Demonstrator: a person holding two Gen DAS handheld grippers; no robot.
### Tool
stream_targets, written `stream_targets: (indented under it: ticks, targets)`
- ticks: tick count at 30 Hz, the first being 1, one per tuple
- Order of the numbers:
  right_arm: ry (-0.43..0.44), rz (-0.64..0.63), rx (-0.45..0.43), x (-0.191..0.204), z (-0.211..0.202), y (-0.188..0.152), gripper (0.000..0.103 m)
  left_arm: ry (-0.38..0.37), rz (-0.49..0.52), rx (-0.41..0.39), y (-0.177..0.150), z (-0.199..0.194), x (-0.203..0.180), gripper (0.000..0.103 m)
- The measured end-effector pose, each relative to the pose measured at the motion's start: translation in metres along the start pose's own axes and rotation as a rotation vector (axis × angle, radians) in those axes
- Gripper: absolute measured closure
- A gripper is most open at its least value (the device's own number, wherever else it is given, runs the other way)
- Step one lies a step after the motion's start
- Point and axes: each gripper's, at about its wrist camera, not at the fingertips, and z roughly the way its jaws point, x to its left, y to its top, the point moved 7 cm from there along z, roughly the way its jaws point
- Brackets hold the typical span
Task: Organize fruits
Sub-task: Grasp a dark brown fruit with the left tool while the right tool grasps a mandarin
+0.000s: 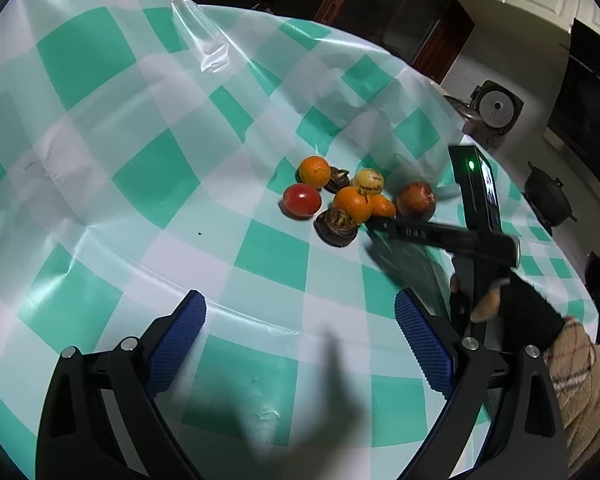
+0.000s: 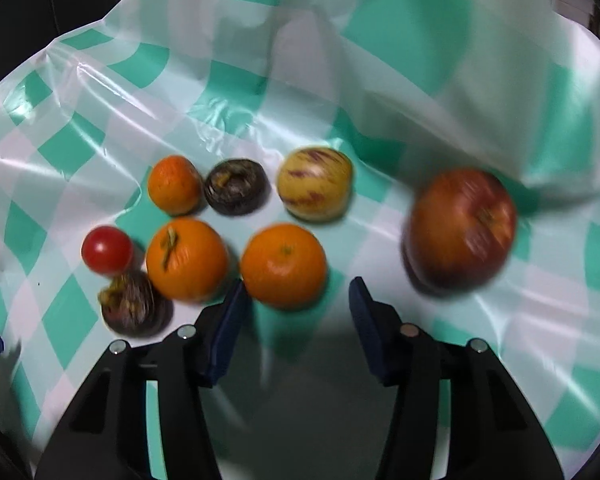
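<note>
1. The left gripper (image 1: 300,340) is seen released, its blue pads spread wide with nothing between them, above a green-and-white checked tablecloth (image 1: 100,160).
2. The fruits are found grouped on the cloth ahead of the left gripper, well apart from its fingertips.
3. The right gripper (image 2: 298,314) is angled down at the group; its jaws are partly parted and nothing is pressed by the pads.
4. An orange (image 2: 283,265) is seen just ahead of the right gripper's fingertips, not yet between them.
5. A second orange (image 2: 187,258) lies ahead and left of the right gripper, close by its left fingertip; whether they touch cannot be told.
6. A dark mangosteen (image 2: 134,304) and a red tomato (image 2: 107,249) are placed further left.
7. Farther ahead, a smaller orange (image 2: 175,184), another mangosteen (image 2: 236,186) and a yellow purple-striped fruit (image 2: 315,183) are lined up.
8. A red apple (image 2: 460,228), blurred, lies ahead and to the right, apart from the others.
9. In the left wrist view, the right gripper is held by a dark-gloved hand (image 1: 528,316).
</note>
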Motion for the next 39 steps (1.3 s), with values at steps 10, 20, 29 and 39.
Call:
stream_targets:
  ticks: [10,20,29,39]
  targets:
    - [0.032,0.074,-0.051,-0.001,-0.019,-0.015,0.061,0.03,-0.003,0.029,-0.001,0.005,0.001,0.011]
    - [0.069,0.383,-0.232,-0.043,-0.099,-0.079,0.061,0.07,0.064,0.119,0.001,0.037,-0.021,0.015]
    - [0.116,0.474,-0.284,-0.061,-0.106,-0.078,0.061,0.229,0.22,0.193,0.027,0.121,-0.068,0.045]
    - [0.139,0.444,-0.289,-0.054,-0.107,-0.078,0.061,0.231,0.236,0.198,0.029,0.124,-0.073,0.063]
